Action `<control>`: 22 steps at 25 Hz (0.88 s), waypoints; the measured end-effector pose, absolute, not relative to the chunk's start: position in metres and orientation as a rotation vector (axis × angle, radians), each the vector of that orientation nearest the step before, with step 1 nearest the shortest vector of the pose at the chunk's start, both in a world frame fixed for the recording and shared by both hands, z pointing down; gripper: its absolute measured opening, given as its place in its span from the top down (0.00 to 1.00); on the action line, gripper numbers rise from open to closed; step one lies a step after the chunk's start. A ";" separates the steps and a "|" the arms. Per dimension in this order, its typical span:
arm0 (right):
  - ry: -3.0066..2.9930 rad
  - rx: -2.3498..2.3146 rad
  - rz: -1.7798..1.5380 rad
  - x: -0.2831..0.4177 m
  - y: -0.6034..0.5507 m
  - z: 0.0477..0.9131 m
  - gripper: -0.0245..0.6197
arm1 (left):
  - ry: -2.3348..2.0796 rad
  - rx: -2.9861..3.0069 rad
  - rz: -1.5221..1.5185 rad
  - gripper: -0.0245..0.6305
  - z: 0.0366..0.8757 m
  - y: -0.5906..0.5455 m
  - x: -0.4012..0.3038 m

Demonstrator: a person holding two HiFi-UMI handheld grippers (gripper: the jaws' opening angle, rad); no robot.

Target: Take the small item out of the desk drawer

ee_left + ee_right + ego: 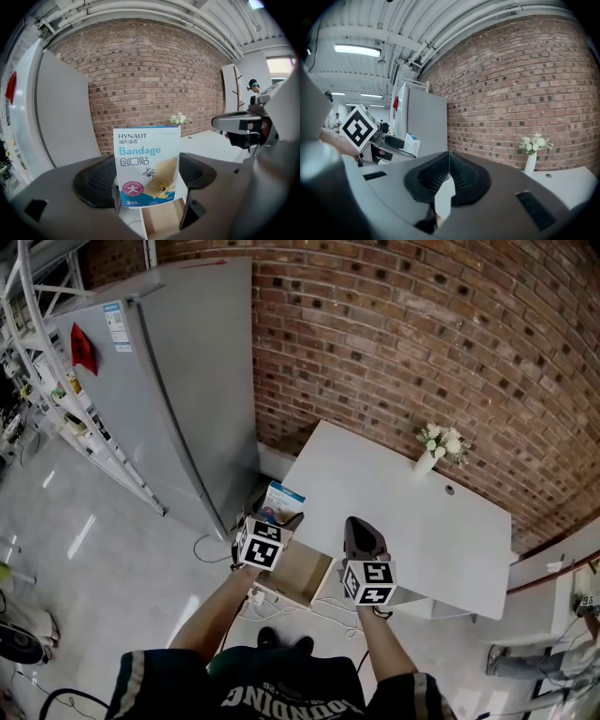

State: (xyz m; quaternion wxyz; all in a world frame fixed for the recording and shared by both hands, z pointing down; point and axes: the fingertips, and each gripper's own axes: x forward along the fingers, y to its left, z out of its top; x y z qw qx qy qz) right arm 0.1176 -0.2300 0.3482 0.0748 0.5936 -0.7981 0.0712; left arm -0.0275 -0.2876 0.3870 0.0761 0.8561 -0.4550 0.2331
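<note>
My left gripper (pixel 147 180) is shut on a white and blue bandage box (pixel 146 165) and holds it upright above the open wooden drawer (pixel 164 219). From the head view, the box (pixel 282 500) sticks up from the left gripper (pixel 277 521) at the white desk's (pixel 412 512) left end, over the drawer (pixel 298 573). The right gripper (pixel 362 532) hovers above the desk's front edge, right of the drawer. Its jaws meet at the tips with nothing between them (pixel 449 164). The right gripper view catches the box (pixel 411 144) off to the left.
A grey fridge (pixel 178 381) stands left of the desk against the brick wall (pixel 422 334). A white vase of flowers (pixel 438 448) sits at the desk's far edge. Cables (pixel 281 606) lie on the floor under the drawer. Metal shelving (pixel 37 362) lines the far left.
</note>
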 end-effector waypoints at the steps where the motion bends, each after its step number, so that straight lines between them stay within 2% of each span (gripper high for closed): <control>1: -2.396 1.787 0.206 0.118 -0.231 0.344 0.92 | -1.374 2.573 0.688 0.31 0.382 -0.289 -0.029; 22: -2.351 1.751 0.171 0.118 -0.226 0.355 0.93 | -1.356 2.579 0.682 0.31 0.379 -0.285 -0.021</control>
